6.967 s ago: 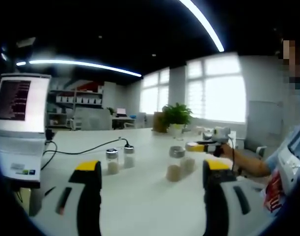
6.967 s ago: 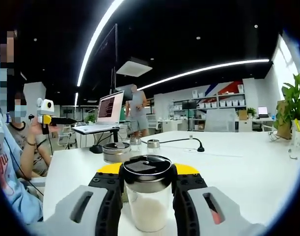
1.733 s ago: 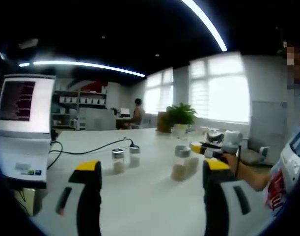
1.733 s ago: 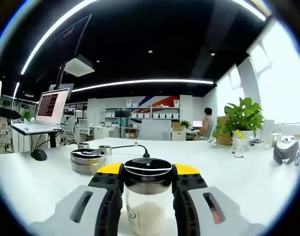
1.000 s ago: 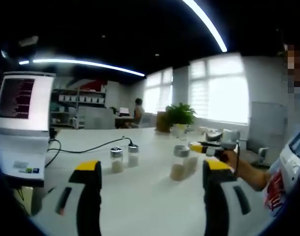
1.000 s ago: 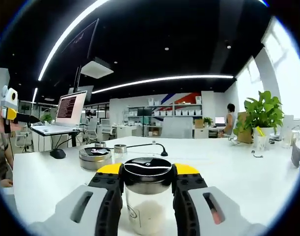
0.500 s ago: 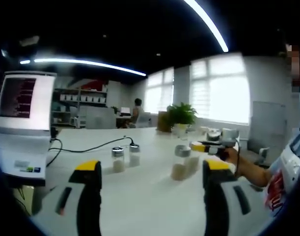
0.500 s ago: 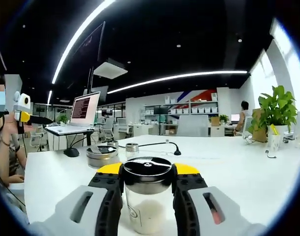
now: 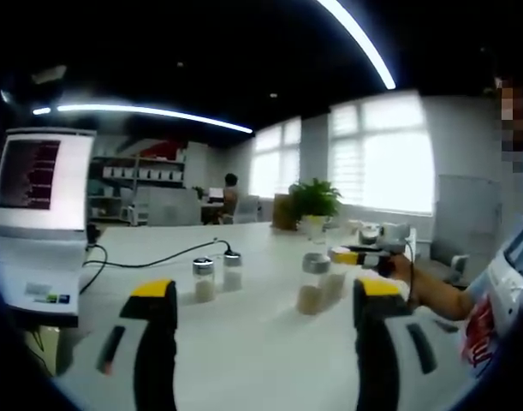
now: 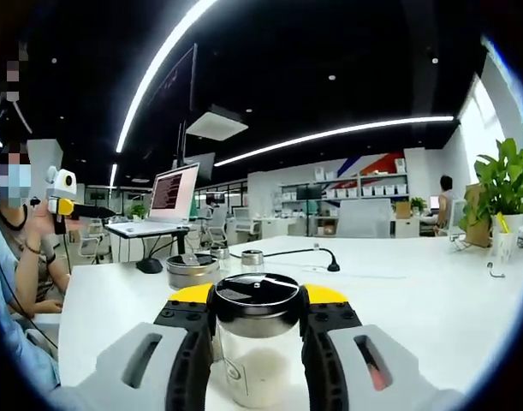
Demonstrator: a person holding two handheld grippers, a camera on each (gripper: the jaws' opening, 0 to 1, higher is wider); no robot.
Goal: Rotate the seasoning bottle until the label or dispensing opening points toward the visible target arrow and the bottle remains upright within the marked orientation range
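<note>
A glass seasoning bottle (image 10: 256, 360) with a dark lid and pale powder stands upright on the white table (image 10: 432, 300). My right gripper (image 10: 257, 301) is shut on it just under the lid. A small mark shows on the bottle's lower left. In the left gripper view the right gripper (image 9: 364, 256), held by a hand, sits at a bottle (image 9: 334, 281) behind a wider jar (image 9: 310, 284). My left gripper (image 9: 265, 291) hovers open above the table, nothing between its fingers.
A wide metal-lidded jar (image 10: 192, 271) and two small bottles (image 10: 251, 259) stand beyond the held bottle. A laptop (image 9: 38, 205), a black cable (image 9: 150, 257) and two small bottles (image 9: 204, 279) are on the table's left. A potted plant (image 9: 311, 201) stands far back. A person sits at the table's edge.
The right gripper view has swung left, so the laptop and the person slid toward the middle; the bottle stays gripped. The left gripper has barely moved.
</note>
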